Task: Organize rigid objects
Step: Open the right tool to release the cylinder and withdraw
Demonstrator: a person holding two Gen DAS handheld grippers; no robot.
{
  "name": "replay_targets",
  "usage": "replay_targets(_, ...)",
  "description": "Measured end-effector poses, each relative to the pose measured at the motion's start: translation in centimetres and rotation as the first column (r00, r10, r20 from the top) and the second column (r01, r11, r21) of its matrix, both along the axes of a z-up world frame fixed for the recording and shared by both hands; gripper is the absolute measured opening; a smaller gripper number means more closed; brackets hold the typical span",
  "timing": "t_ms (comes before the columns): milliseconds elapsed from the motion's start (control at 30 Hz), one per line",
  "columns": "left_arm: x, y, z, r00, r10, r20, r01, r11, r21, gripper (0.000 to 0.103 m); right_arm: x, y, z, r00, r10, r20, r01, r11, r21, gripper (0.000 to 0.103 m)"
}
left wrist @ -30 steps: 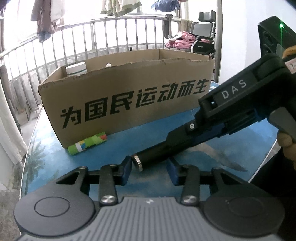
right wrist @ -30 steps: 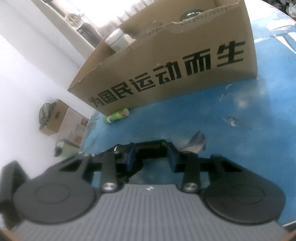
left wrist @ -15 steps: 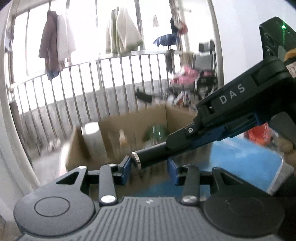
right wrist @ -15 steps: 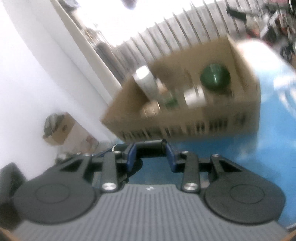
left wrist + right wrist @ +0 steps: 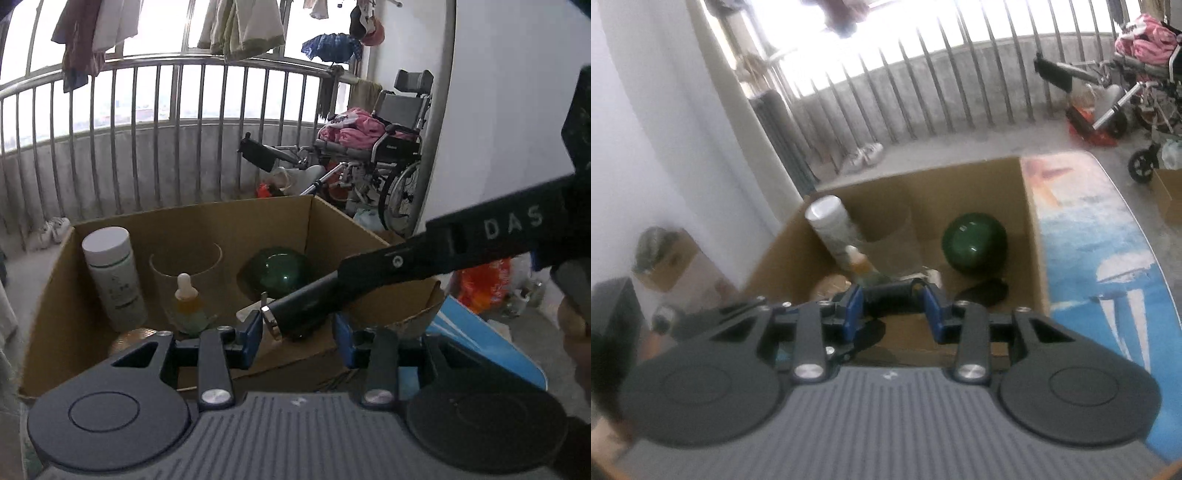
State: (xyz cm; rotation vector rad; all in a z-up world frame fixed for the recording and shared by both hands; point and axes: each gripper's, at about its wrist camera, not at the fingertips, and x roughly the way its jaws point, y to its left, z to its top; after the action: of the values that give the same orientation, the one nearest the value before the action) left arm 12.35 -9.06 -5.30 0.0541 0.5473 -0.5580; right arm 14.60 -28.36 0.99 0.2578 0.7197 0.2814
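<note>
Left wrist view shows the right claw (image 5: 295, 317) gripping a black tube (image 5: 299, 308) above the cardboard box (image 5: 258, 218). The left claw (image 5: 297, 334) stands open and empty. A white bottle (image 5: 112, 275), dropper bottle (image 5: 186, 304) and green ball (image 5: 282, 271) are already boxed; the tube remains.

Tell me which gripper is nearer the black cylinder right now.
Right. The right gripper is shut on the black cylinder above the cardboard box. The left gripper sits open just beneath the cylinder's silver-ringed end, not gripping it.

Bright balcony: metal railing (image 5: 155, 122), hanging laundry (image 5: 240, 29), wheelchair (image 5: 391, 147), white wall (image 5: 498, 110).
</note>
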Motion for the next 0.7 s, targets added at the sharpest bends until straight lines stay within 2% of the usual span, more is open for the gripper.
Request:
replay_targets(133, 0.7, 0.2, -0.7, 1.0, -0.003, -0.001, 0.003, 1.0, 0.005, 0.054, 1.0, -0.4, -1.1, 1.0, -0.007, -0.006, 0.007, 1.0, -0.013, 0.038)
replay_targets(367, -0.4, 1.0, -0.2, 1.0, 0.004, 0.02, -0.003, 1.0, -0.012, 0.063, 0.0, -1.2, -0.8, 0.999, -0.044, 0.024, 0.044, 0.999, 0.002, 0.04)
replay_targets(533, -4.1, 3.0, 1.1, 0.997, 0.026, 0.067, -0.024, 0.999, -0.039, 0.076, -3.0, -1.5, 0.8, 0.996, -0.057, 0.069, 0.055, 0.998, 0.034, 0.041)
replay_targets(700, -8.3, 7.3, 1.5, 0.991, 0.107, 0.075, -0.102, 0.993, -0.066, 0.084, -6.7, -1.7, 1.5, 0.995, -0.05, 0.085, 0.04, 0.993, 0.111, 0.044)
